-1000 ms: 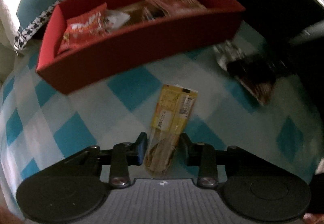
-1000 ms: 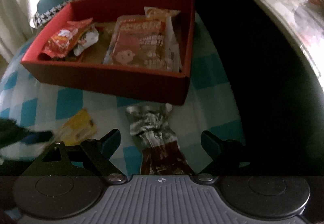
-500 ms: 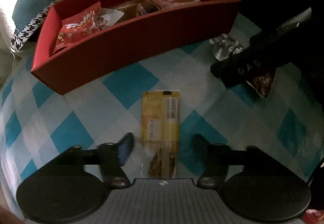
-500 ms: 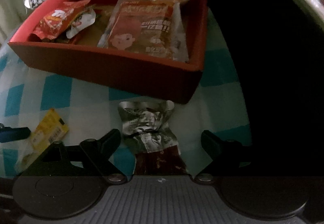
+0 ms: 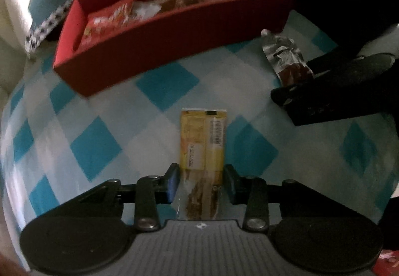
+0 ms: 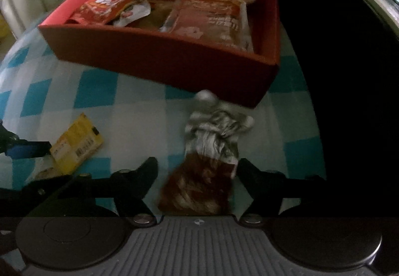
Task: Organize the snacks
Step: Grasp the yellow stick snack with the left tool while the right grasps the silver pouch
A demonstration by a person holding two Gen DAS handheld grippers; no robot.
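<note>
Yellow snack bar (image 5: 203, 141) lies on the checked cloth (image 5: 159, 81), long axis running straight ahead between the left gripper (image 5: 202, 181) fingers, red box (image 5: 174, 51) beyond. Half a second earlier those jaws stood wider; they have just been closing and now flank the wrapper's near end. The right gripper (image 6: 197, 173) has likewise been closing; its right pad meets the foil-and-brown packet (image 6: 209, 151), left pad apart.

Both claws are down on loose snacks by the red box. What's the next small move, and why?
Probably lift both straight up. The left claw has just closed on the yellow packet; the right claw has just been closing around the foil-topped snack, with a slight gap at its left finger. Both lie on the checked cloth short of the red box.
</note>
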